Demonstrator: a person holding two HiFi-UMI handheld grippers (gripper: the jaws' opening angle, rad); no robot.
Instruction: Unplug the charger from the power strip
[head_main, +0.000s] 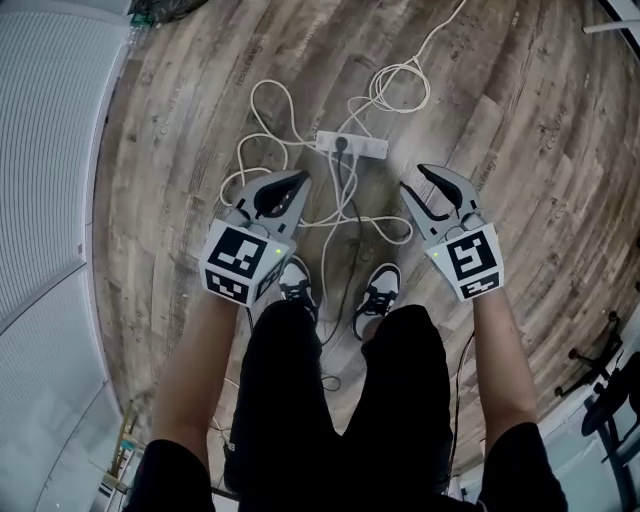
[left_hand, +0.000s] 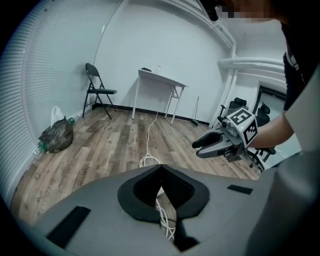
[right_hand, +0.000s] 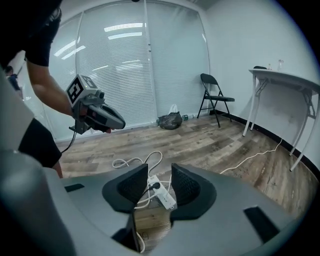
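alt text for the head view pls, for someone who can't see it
Looking down, a person holds two grippers above a wood floor: the left gripper shut, the right gripper open. Ahead of their shoes lies a white power strip with a black plug in it, amid loose white cables.

No word, number or brand name can be read in any view. The only printed marks are bold black-and-white square patterns, one set on the marker cube (head_main: 240, 262) of the left claw (head_main: 298, 182) and one on the marker cube (head_main: 470, 260) of the right claw (head_main: 412, 177). They are coded blocks, not letters.
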